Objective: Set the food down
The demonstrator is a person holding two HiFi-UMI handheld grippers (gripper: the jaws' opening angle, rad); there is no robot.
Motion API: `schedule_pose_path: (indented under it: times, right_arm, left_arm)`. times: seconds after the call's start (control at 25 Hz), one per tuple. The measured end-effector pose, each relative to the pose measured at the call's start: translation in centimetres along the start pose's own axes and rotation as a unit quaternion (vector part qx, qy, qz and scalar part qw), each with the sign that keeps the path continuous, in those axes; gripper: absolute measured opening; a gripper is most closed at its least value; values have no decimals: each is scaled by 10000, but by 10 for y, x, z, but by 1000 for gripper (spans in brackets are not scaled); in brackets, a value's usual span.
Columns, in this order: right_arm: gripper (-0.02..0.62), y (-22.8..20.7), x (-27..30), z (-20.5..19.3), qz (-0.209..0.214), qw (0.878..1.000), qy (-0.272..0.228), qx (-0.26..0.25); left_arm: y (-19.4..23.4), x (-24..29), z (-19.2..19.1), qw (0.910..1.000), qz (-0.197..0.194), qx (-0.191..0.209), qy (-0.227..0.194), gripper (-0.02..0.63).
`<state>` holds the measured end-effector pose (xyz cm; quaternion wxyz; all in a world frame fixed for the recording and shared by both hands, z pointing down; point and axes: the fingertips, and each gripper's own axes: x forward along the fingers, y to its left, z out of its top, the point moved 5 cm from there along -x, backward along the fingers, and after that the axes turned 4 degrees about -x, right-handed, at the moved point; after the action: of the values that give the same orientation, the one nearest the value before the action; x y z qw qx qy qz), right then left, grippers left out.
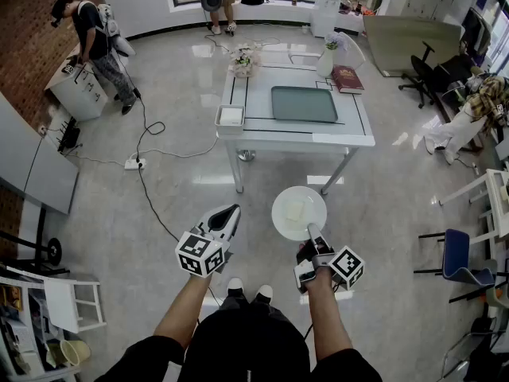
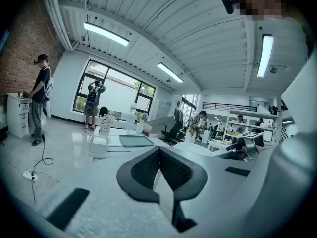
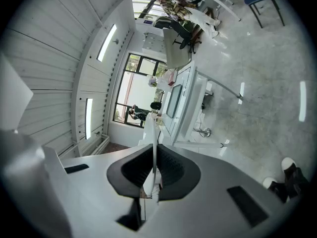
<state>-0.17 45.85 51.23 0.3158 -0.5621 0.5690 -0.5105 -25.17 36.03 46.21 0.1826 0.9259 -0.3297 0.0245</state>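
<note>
My right gripper (image 1: 312, 233) is clamped on the near rim of a white plate (image 1: 280, 213), which I hold level over the floor, short of the table's near edge. A pale piece of food (image 1: 297, 210) lies at the plate's middle. In the right gripper view the plate (image 3: 154, 133) runs edge-on between the pads. My left gripper (image 1: 228, 213) has its jaws closed together with nothing in them.

The white table (image 1: 350, 138) ahead carries a grey tray (image 1: 304, 103) near its middle, a white square container (image 1: 230, 118) at its near-left corner and a red book (image 1: 347, 78) at its far-right corner. The glossy grey floor (image 1: 159, 189) has a cable and power strip (image 1: 134, 164). A brick wall (image 1: 32, 22) stands at the left.
</note>
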Motion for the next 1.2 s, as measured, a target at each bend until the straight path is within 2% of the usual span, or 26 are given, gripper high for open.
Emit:
schedule_pose_path:
  times: [0.28,0.68,1.2]
  right_arm:
    - [25,-3,-5,0,-68,9999,-98,58]
    - [23,0,-7,-1,54,10000,-38,-58]
    - [23,-10,-19,14,182,9997,127,30]
  left_arm:
    - [-3,-2,-3,10000,-25,-70,-54,6]
    - [-7,0,-7,10000,-46,-32,40,6]
    - [-33,5,-13,9999,97,108,56,6]
